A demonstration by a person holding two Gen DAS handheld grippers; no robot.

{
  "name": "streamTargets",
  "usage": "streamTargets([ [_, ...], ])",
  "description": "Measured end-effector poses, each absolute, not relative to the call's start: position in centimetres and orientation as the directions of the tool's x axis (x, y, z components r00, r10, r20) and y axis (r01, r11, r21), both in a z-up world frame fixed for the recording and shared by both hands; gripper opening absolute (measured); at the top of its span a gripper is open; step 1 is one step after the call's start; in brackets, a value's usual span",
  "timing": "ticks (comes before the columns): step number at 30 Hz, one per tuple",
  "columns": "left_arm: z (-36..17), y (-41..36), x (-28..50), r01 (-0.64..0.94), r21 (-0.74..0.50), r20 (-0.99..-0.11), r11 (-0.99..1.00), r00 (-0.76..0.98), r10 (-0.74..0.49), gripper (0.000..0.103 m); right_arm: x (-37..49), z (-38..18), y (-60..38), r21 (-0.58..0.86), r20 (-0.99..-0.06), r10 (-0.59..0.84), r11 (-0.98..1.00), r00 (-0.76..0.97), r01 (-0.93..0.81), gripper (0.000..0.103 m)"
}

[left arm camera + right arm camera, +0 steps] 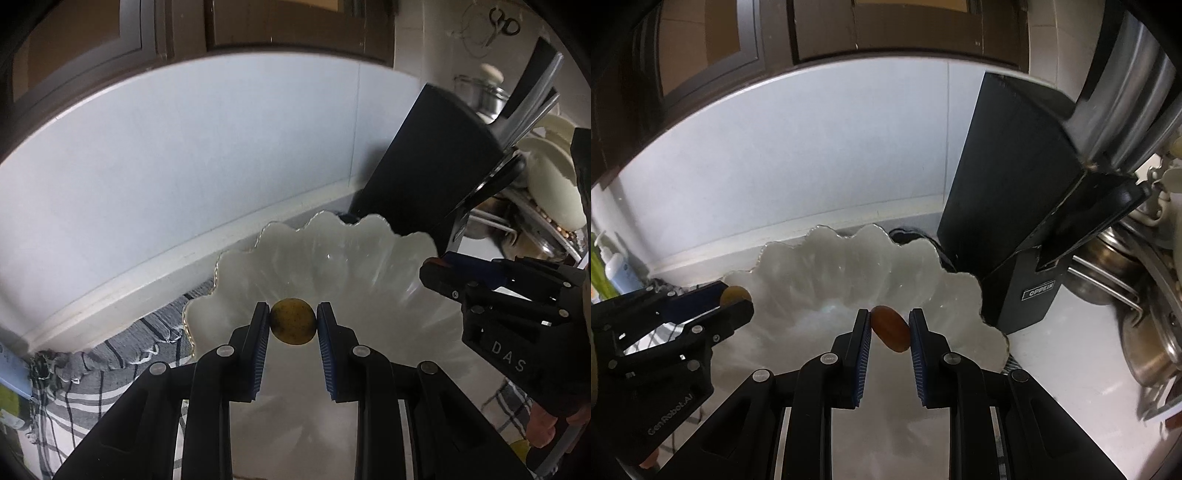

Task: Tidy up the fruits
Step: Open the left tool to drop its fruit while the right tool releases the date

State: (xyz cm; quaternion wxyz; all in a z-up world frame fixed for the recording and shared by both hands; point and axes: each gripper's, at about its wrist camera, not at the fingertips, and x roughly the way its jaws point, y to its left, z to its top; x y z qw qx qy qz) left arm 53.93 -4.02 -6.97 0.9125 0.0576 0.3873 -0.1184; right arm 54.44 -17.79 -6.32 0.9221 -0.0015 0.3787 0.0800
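Observation:
A scalloped white glass bowl (332,258) stands on the counter, also in the right wrist view (827,269). My left gripper (293,323) is shut on a small round yellow speckled fruit (293,321) and holds it over the bowl's near side. It shows at the left of the right wrist view (737,297) with the yellow fruit (735,293) between its tips. My right gripper (889,328) is shut on a small oval brown fruit (890,328) over the bowl. In the left wrist view the right gripper (436,266) enters from the right, its fruit hidden.
A black knife block (1008,206) stands just behind and right of the bowl. Steel pots (1145,332) and white dishes (550,173) sit at the right. A striped grey cloth (110,354) lies under the bowl's left side. Bottles (609,269) stand far left against the wall.

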Motion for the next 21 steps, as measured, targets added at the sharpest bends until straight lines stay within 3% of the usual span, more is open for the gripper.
streamTargets([
  [2, -7.2, -4.1, 54.3, 0.26, 0.009, -0.726, 0.966, 0.666, -0.172, 0.03, 55.0, -6.7, -17.8, 0.062, -0.709, 0.148, 0.987, 0.689, -0.147, 0.024],
  [3, -7.3, -4.1, 54.5, 0.257, 0.011, -0.729, 0.966, 0.664, -0.169, 0.039, 55.2, -6.9, -17.9, 0.065, -0.714, 0.148, 0.987, 0.685, -0.145, 0.025],
  [4, -7.4, -4.1, 54.5, 0.254, 0.011, -0.729, 0.967, 0.664, -0.166, 0.05, 55.2, -7.0, -17.9, 0.068, -0.718, 0.149, 0.987, 0.68, -0.144, 0.034],
  [5, -7.4, -4.1, 54.5, 0.25, 0.012, -0.727, 0.968, 0.667, -0.163, 0.053, 55.3, -7.1, -18.0, 0.073, -0.721, 0.151, 0.987, 0.677, -0.142, 0.044],
  [6, -7.3, -4.0, 54.5, 0.248, 0.015, -0.724, 0.969, 0.671, -0.16, 0.054, 55.3, -7.2, -18.1, 0.075, -0.72, 0.147, 0.988, 0.678, -0.135, 0.047],
  [9, -7.1, -4.0, 54.4, 0.236, 0.037, -0.726, 0.971, 0.674, -0.136, 0.055, 55.0, -7.2, -18.0, 0.058, -0.718, 0.129, 0.99, 0.684, -0.126, 0.047],
  [21, -3.7, -2.4, 50.9, 0.19, 0.057, -0.678, 0.98, 0.728, -0.102, 0.079, 51.2, -4.0, -18.0, 0.045, -0.66, 0.122, 0.991, 0.741, -0.123, 0.047],
])
